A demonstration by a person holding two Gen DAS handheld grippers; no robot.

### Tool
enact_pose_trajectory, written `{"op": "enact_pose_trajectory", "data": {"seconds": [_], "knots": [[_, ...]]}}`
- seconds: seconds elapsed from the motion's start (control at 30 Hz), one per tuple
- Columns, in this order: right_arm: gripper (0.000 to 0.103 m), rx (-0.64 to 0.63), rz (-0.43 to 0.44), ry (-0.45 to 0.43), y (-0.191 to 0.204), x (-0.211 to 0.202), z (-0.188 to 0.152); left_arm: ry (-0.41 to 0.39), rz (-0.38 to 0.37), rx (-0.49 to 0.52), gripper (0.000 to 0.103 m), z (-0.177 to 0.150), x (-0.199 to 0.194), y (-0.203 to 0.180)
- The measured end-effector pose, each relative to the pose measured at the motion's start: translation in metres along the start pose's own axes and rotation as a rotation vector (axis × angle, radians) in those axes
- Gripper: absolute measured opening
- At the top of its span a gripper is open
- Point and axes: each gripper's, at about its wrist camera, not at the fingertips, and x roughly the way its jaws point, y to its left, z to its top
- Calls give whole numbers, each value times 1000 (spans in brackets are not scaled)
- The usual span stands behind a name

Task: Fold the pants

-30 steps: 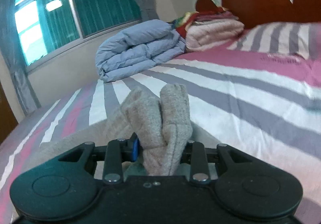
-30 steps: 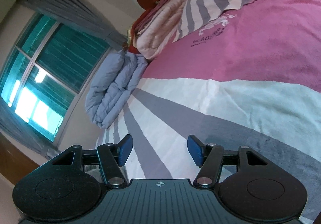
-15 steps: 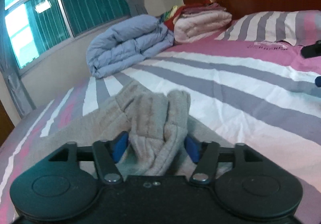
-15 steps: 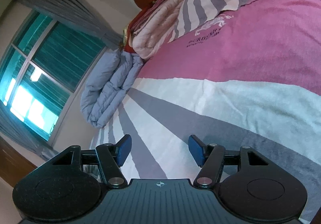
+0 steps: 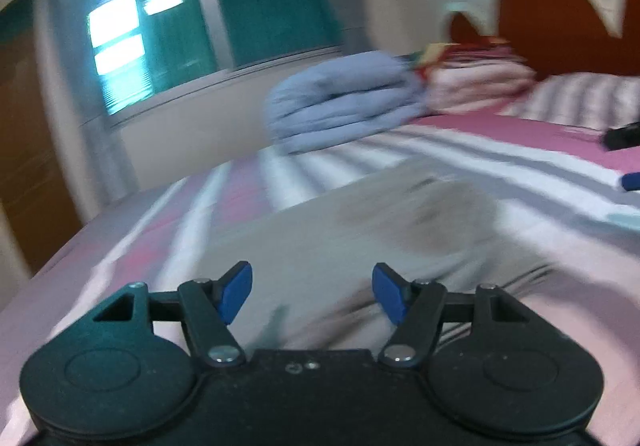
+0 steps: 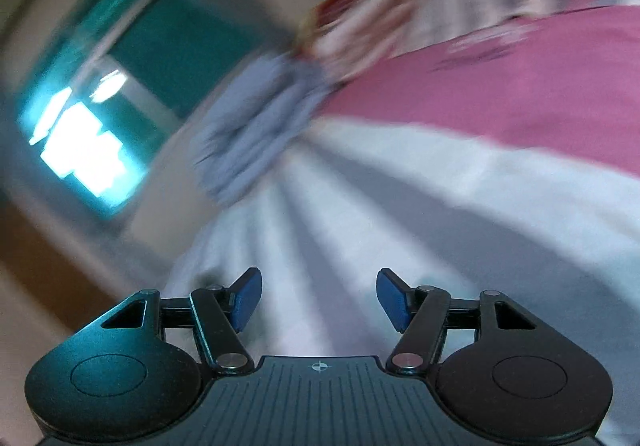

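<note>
The beige pants (image 5: 360, 234) lie on the striped bedspread (image 5: 500, 154) just ahead of my left gripper (image 5: 312, 296), with a bunched fold (image 5: 432, 202) on their far side. The left gripper is open and empty, its blue pads apart above the near cloth. My right gripper (image 6: 318, 298) is open and empty over the white and grey stripes of the bedspread (image 6: 440, 206); no pants show in the right wrist view. Part of the right gripper (image 5: 624, 136) shows at the right edge of the left wrist view. Both views are motion blurred.
A folded blue-grey duvet (image 5: 344, 102) and a stack of pink bedding (image 5: 480, 82) lie at the head of the bed beside a striped pillow (image 5: 580, 102). A window (image 5: 200, 30) is on the far wall. The duvet also shows in the right wrist view (image 6: 256, 126).
My left gripper opened and let go of the bunched pants, which dropped flat on the bed. It then pulled back. The right gripper stayed open and swung to the side.
</note>
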Motion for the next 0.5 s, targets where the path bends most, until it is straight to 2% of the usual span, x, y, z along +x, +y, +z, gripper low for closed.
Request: {"op": "enact_pose_trajectory", "data": {"seconds": [0.1, 0.17, 0.2, 0.27, 0.37, 0.4, 0.5], "knots": [[63, -77, 119, 60, 27, 15, -12, 50, 111, -99, 61, -15, 0, 53], [63, -112, 159, 102, 45, 31, -22, 56, 133, -206, 61, -24, -1, 83], [63, -144, 175, 120, 54, 39, -27, 43, 138, -247, 65, -27, -3, 94], [63, -204, 191, 140, 71, 52, -37, 27, 172, -282, 68, -37, -4, 106], [63, -244, 200, 178, 87, 74, -48, 20, 170, -348, 69, -55, -6, 114], [63, -245, 198, 189, 89, 81, -51, 57, 165, -383, 69, -55, 0, 119], [63, -268, 184, 212, 95, 105, -57, 41, 173, -455, 70, -56, 7, 132]]}}
